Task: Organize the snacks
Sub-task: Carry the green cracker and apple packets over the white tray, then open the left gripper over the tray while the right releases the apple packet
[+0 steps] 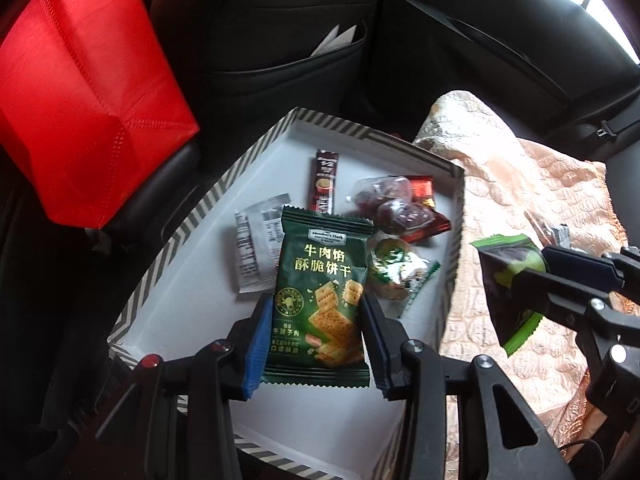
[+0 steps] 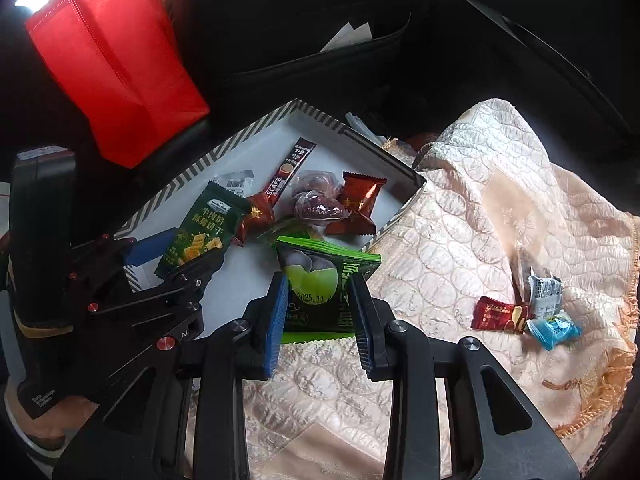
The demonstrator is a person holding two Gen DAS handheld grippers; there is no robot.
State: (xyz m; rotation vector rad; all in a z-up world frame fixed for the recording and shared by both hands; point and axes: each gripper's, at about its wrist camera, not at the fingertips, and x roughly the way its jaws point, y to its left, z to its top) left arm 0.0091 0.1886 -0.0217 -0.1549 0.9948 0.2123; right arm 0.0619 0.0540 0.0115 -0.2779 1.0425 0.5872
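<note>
Slipping is the main risk: the dark green cracker packet (image 1: 320,300) is pinched only by its edges in the left gripper (image 1: 316,344) above the striped box (image 1: 176,240), and the green packet (image 2: 320,280) clamped in the right gripper (image 2: 320,320) is held near the box edge, so it could be dropped onto the quilted cloth (image 2: 480,220). A coffee stick (image 1: 324,182), wrapped candies (image 1: 384,204) and a white sachet (image 1: 256,252) are already contained in the box; three small snacks (image 2: 524,316) are left on the cloth.

The left hand-held gripper (image 1: 316,344) and right hand-held gripper (image 2: 320,316) are each clamped on something.
</note>
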